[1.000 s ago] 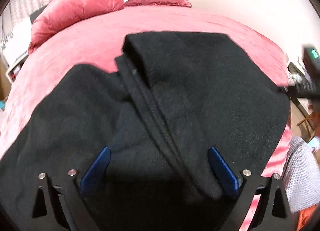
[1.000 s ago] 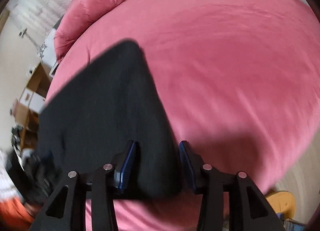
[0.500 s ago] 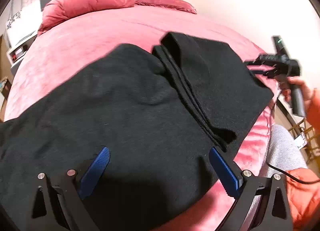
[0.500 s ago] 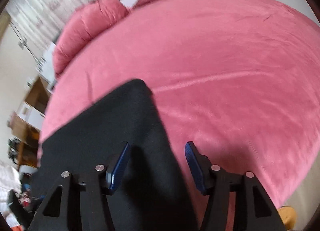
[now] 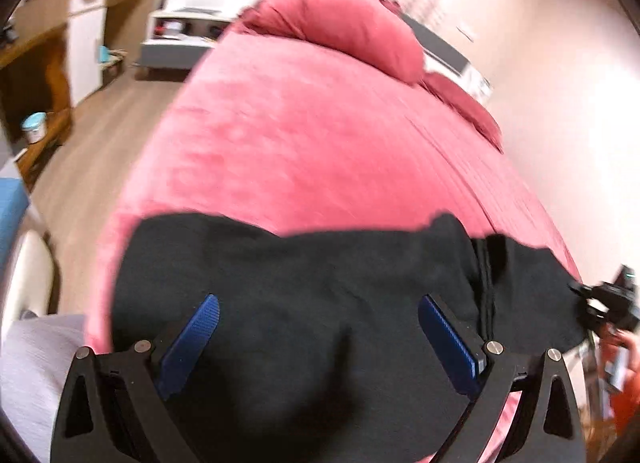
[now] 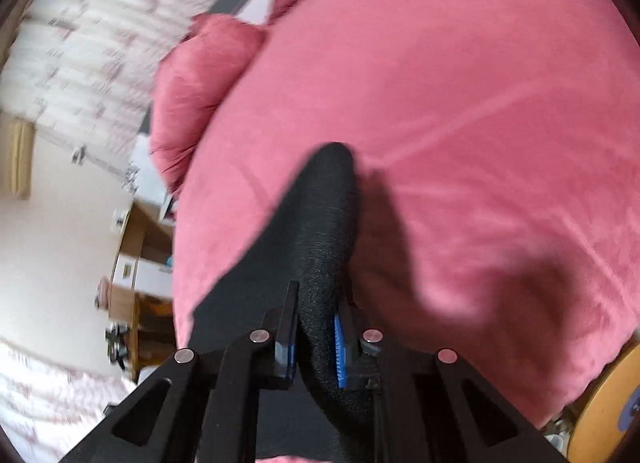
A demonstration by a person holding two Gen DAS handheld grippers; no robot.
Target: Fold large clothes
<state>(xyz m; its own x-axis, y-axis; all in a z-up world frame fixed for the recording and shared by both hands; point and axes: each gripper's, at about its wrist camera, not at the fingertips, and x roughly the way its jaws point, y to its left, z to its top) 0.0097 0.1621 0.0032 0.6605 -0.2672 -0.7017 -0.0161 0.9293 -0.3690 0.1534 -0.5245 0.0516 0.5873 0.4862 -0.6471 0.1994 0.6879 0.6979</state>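
Note:
A large black garment [image 5: 320, 303] lies spread across the near edge of a pink bed [image 5: 320, 143]. My left gripper [image 5: 318, 327] is open, its blue pads wide apart just above the cloth. My right gripper [image 6: 316, 327] is shut on a raised fold of the black garment [image 6: 324, 223], which stands up as a ridge between the jaws above the bed [image 6: 480, 123]. The right gripper also shows at the garment's far right edge in the left wrist view [image 5: 608, 303].
Pink pillows [image 5: 344, 23] lie at the head of the bed. Wooden cabinets [image 5: 48, 63] and a white bedside unit [image 5: 180, 35] stand to the left over a wooden floor. A wooden stool [image 6: 600, 403] is at the bed's right corner. Curtains [image 6: 80, 43] hang behind.
My right gripper has closed on the garment's edge and lifted it into a ridge. My left gripper has swung left along the bed edge and stays open.

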